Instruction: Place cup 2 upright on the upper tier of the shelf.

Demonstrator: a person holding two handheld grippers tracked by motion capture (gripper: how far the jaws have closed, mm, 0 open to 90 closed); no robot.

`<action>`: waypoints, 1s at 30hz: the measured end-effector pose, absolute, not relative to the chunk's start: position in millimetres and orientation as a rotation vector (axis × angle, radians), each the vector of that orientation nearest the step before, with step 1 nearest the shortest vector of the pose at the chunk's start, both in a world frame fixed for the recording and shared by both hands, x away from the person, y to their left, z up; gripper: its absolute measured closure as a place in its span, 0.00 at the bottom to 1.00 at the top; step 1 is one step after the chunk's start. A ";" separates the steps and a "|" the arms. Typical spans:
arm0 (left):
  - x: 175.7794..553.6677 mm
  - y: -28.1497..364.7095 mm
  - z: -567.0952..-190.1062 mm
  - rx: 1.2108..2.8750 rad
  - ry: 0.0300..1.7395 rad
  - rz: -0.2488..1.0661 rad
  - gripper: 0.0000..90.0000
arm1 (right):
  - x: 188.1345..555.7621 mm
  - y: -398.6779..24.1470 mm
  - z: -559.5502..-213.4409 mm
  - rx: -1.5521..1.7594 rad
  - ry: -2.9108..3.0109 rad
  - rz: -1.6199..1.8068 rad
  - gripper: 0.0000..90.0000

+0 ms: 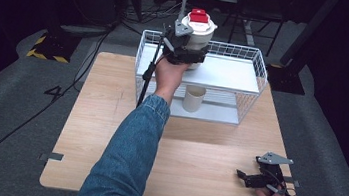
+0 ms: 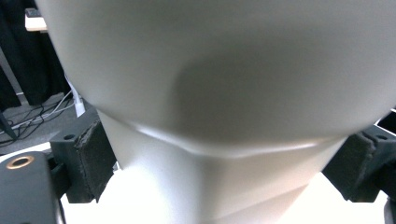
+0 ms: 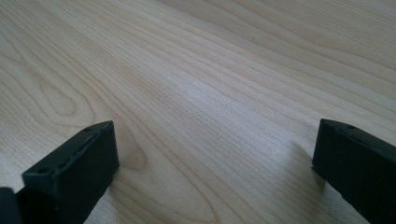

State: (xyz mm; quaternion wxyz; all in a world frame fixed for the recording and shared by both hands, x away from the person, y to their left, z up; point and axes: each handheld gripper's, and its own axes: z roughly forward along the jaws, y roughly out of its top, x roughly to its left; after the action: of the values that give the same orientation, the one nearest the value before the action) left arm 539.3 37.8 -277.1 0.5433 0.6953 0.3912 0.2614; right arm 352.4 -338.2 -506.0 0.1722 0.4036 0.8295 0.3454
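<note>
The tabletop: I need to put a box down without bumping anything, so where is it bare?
The wooden table is bare left of the denim sleeve, and again between that sleeve and the right gripper near the front right corner. The back is crowded: the wire rack holds a beige cup below, and the left gripper grips a white container above.

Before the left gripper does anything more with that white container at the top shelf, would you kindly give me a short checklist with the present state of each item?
1. Left gripper around the white container: ok, a pad sits on each side of its narrow lower body.
2. Firm contact of the pads: cannot tell, the container crowds the left gripper view.
3. Container resting on the top shelf of the wire rack: cannot tell, its base is hidden.
4. Red lid on top: ok.
5. Beige cup on the lower shelf out of the way: ok, it stands below.
6. Right gripper away: ok, open over the wooden table, empty.
</note>
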 end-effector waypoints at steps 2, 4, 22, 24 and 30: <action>539.7 36.5 -278.2 1.653 0.932 0.617 0.12 | 352.3 -338.2 -506.1 1.146 2.354 0.980 0.00; 539.6 35.3 -279.3 1.658 0.928 0.613 0.12 | 352.3 -338.2 -506.1 1.145 2.354 0.980 0.00; 541.1 26.1 -290.4 1.660 0.940 0.613 0.12 | 352.3 -338.2 -506.1 1.145 2.354 0.980 0.00; 541.3 25.8 -292.4 1.664 0.939 0.620 0.12 | 352.4 -338.2 -506.1 1.144 2.354 0.980 0.00; 541.1 23.8 -293.9 1.669 0.932 0.634 0.12 | 352.4 -338.2 -506.1 1.144 2.354 0.980 0.00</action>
State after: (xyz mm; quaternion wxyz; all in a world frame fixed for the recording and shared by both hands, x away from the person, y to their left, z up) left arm 541.1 23.8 -293.9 0.5345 0.7004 0.3911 0.2660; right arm 352.4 -338.2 -506.1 0.1726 0.4031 0.8297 0.3454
